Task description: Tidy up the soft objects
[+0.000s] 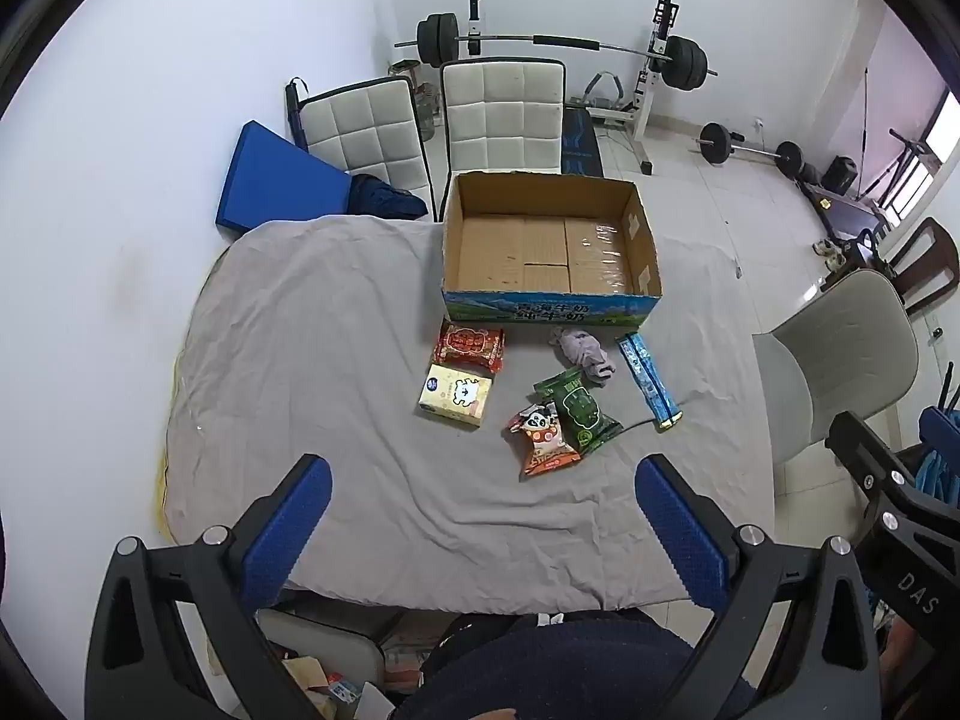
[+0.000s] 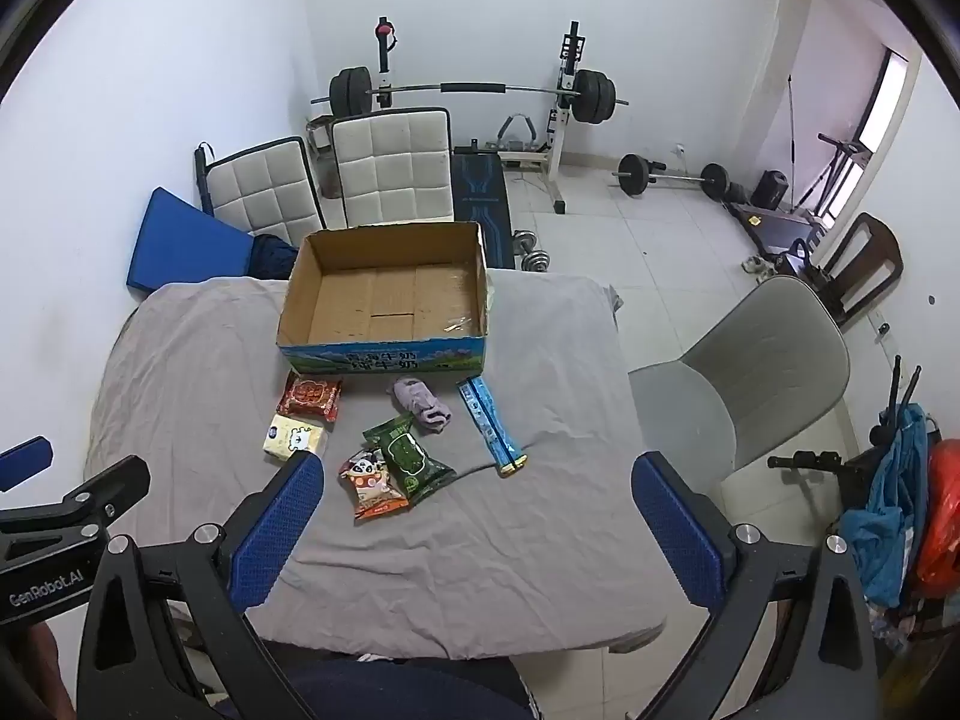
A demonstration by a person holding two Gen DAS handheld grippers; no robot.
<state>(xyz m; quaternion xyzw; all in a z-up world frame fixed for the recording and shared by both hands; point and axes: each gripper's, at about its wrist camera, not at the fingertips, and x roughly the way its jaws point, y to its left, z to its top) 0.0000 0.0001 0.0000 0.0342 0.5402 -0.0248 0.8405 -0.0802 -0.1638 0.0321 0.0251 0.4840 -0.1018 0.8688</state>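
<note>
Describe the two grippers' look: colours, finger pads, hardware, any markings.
Both match: black skeletal frames with triangular cut-outs and silver bolt heads. Left gripper and right gripper carry blue pads with a dimpled texture. White lettering: "GenRobot.AI" on the left body, "DAS" on the right. No cables visible.

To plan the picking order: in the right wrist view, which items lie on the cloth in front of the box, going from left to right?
Yellow tissue pack → red snack packet → panda snack bag → purple cloth bundle → long blue packet.
</note>
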